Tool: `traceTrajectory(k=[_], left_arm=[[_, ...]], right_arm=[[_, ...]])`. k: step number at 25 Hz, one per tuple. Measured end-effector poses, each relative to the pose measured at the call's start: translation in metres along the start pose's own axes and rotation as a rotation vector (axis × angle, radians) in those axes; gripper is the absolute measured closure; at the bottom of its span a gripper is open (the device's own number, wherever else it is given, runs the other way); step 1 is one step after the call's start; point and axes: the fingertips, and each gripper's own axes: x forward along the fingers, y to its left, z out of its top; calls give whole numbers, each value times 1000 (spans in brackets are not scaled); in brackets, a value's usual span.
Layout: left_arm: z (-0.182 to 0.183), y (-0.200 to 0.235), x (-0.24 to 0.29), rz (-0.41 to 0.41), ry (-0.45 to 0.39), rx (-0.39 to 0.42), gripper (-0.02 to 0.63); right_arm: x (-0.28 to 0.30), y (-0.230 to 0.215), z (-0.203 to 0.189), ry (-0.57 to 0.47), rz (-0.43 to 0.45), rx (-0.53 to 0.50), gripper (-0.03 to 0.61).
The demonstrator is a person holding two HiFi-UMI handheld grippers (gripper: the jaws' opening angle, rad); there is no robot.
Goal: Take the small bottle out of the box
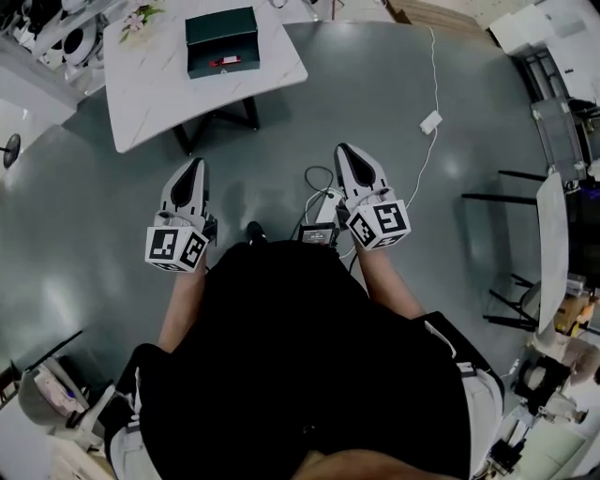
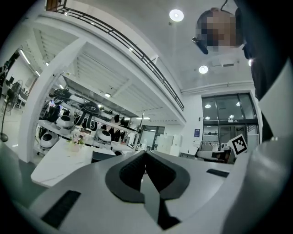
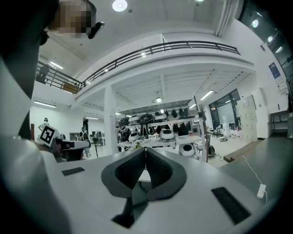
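Standing back from the white desk, the person holds the left gripper and right gripper with fingers clenched on nothing, while the small bottle lies inside the dark green box on that desk.

White marble table stands on a glossy grey floor. A white cable with adapter lies right of the table. Shelving behind the table, railed mezzanine above, round ceiling lights, glazed doors far right.
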Motion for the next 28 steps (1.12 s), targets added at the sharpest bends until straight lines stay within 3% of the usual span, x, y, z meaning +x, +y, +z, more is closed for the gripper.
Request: traceTrajectory(k=[7, 14, 18, 28], left_arm=[[-5, 33, 32, 16, 38, 46, 598], [-16, 42, 85, 40, 80, 67, 598], [-12, 66, 126, 105, 86, 88, 598], [14, 106, 231, 298, 81, 103, 598]], right_arm=[[49, 3, 2, 2, 36, -5, 543], [101, -29, -7, 17, 94, 30, 543], [163, -52, -8, 35, 179, 50, 543], [291, -117, 32, 62, 480, 5, 543]])
